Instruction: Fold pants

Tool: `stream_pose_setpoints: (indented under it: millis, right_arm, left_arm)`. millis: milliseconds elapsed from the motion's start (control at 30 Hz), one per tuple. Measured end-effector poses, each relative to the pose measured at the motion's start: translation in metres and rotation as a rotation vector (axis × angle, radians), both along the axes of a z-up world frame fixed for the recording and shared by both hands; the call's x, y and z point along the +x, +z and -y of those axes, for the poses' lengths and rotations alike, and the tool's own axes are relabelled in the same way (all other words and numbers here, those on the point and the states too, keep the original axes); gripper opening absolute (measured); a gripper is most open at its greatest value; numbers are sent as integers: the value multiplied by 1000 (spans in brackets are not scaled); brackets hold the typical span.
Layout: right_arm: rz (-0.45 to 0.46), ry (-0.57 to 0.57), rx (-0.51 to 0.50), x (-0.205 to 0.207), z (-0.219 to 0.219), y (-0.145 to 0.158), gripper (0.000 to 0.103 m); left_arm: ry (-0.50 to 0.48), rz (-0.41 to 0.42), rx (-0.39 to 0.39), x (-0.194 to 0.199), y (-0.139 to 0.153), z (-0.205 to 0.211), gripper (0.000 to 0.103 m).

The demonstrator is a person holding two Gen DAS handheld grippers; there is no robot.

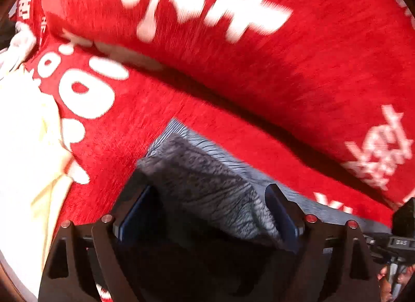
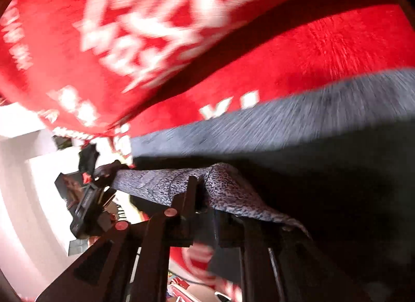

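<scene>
The pants are grey heathered fabric. In the left wrist view a fold of them (image 1: 205, 182) lies between the fingers of my left gripper (image 1: 210, 195), whose jaws stand wide apart around the cloth. In the right wrist view my right gripper (image 2: 201, 193) is shut on an edge of the pants (image 2: 225, 187), which drape over its fingers, with more grey cloth (image 2: 298, 117) stretched behind. The left gripper (image 2: 90, 198) also shows at the left of that view, at the far end of the same edge. Both views are motion-blurred.
A red cloth with large white lettering (image 1: 259, 68) covers the surface under the pants, and also fills the right wrist view (image 2: 181, 29). A cream-white fabric (image 1: 28, 146) lies at the left. White walls or furniture (image 2: 23, 185) show at the left.
</scene>
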State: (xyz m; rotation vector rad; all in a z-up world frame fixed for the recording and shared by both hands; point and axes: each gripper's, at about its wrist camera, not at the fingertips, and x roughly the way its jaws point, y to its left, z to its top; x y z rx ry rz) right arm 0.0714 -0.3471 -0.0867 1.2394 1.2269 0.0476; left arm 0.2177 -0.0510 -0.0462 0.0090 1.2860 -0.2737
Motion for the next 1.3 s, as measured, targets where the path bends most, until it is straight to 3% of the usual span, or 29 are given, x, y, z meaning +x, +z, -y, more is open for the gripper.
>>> stream_pose_setpoints:
  millis: [67, 100, 167, 200, 233, 300, 367, 433, 533, 567, 600, 633, 767, 833, 867, 1000, 1133, 1300]
  right_arm:
    - [-13, 4, 15, 1, -1, 1, 14]
    - [-14, 17, 2, 2, -2, 7, 20]
    - [30, 75, -78, -4, -11, 37, 49]
    - [67, 94, -116, -7, -16, 53, 71]
    - [106, 103, -141, -12, -21, 67, 74]
    - [175, 140, -148, -17, -35, 87, 73]
    - [164, 195, -194, -14, -52, 91, 69]
    - [127, 255, -265, -6, -61, 81, 59]
    - [61, 319, -319, 17, -69, 47, 54]
    - [36, 338, -366, 21, -69, 40, 54]
    - [15, 350, -408, 25, -68, 36, 47]
    - [20, 328, -394, 26, -62, 37, 42]
    - [115, 164, -283, 1, -34, 62, 47]
    - [138, 109, -316, -24, -24, 81, 64]
    - [131, 86, -332, -35, -22, 86, 66]
    - [67, -15, -385, -100, -19, 104, 67]
    - [-29, -125, -469, -195, -14, 117, 67]
    - [-138, -228, -528, -289, -39, 120, 67]
  left_arm:
    - [11, -18, 8, 3, 0, -3, 88]
    - [12, -3, 4, 1, 12, -6, 88]
    - [8, 40, 16, -5, 35, -12, 88]
    - [10, 71, 21, -10, 50, -17, 88]
    - [12, 90, 33, -13, 60, -21, 88]
    - [-2, 105, 65, -21, 73, -26, 88]
    - [-50, 81, 81, -29, 67, -19, 88]
    - [-100, 48, 129, -35, 42, 1, 88]
    - [-151, 19, 191, -40, 0, 30, 88]
    - [-158, 14, 228, -42, -12, 37, 90]
    - [-164, 43, 252, -44, -17, 41, 96]
    - [-178, 82, 266, -47, -17, 44, 98]
    - [-218, 66, 312, -63, -1, 48, 98]
    - [-252, 75, 310, -81, 15, 49, 98]
    - [-275, 73, 303, -91, 22, 50, 98]
    - [-393, 15, 236, -133, 40, 68, 98]
    - [-551, -37, 119, -187, 53, 98, 98]
    - [-703, -66, 28, -254, 65, 137, 98]
